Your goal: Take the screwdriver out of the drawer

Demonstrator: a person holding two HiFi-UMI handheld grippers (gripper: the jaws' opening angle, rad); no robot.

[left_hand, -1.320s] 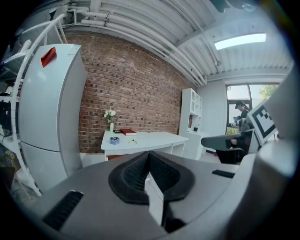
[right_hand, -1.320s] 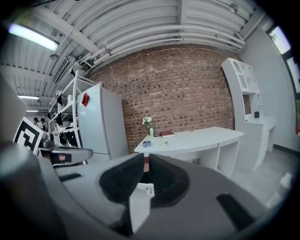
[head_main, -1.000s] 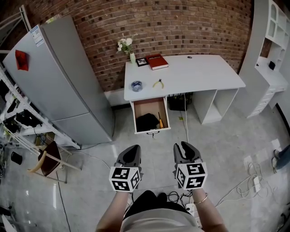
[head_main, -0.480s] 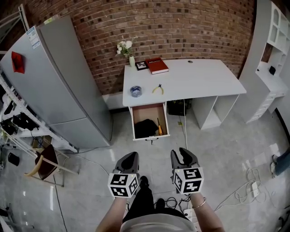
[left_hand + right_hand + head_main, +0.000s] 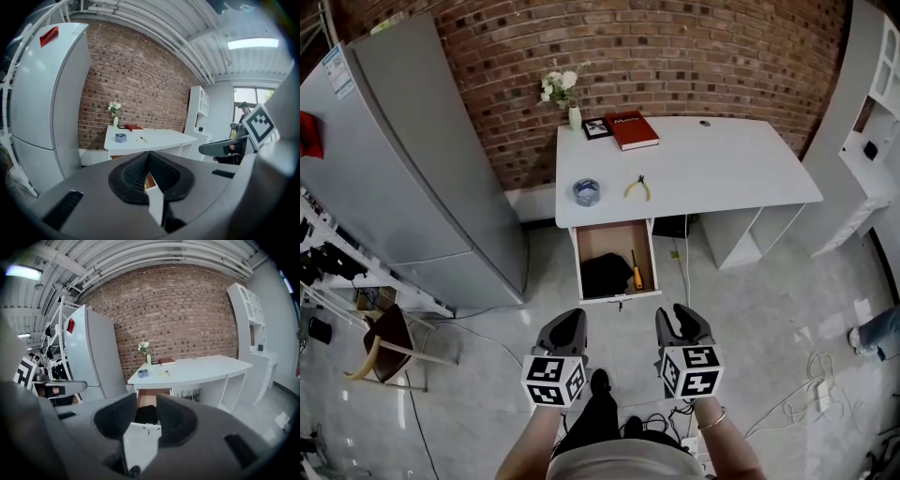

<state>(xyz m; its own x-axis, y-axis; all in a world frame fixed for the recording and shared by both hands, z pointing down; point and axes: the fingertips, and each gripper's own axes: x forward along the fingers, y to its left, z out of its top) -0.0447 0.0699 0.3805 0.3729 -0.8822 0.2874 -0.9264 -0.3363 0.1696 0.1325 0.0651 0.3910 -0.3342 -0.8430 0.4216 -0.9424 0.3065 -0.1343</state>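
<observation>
**Me:** As I stand back from the white desk [image 5: 722, 159], its drawer [image 5: 602, 238] hangs open, well ahead of both grippers.
**You:** Your jaws?
**Me:** My right gripper [image 5: 682, 316] has just been opening its jaws, with nothing between them. My left gripper [image 5: 570, 319] is clenched, empty.
**You:** The screwdriver [image 5: 636, 272]?
**Me:** Lying by the drawer's right wall, beside a black bundle [image 5: 605, 276].

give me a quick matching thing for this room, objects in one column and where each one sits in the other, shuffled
Things:
1. screwdriver
2. red book
3. tape roll

Places:
a. near the front of the desk, not far from the pliers
b. in the open drawer
c. at the desk's back edge, by the brick wall

Pairs: 1-b, 2-c, 3-a
</observation>
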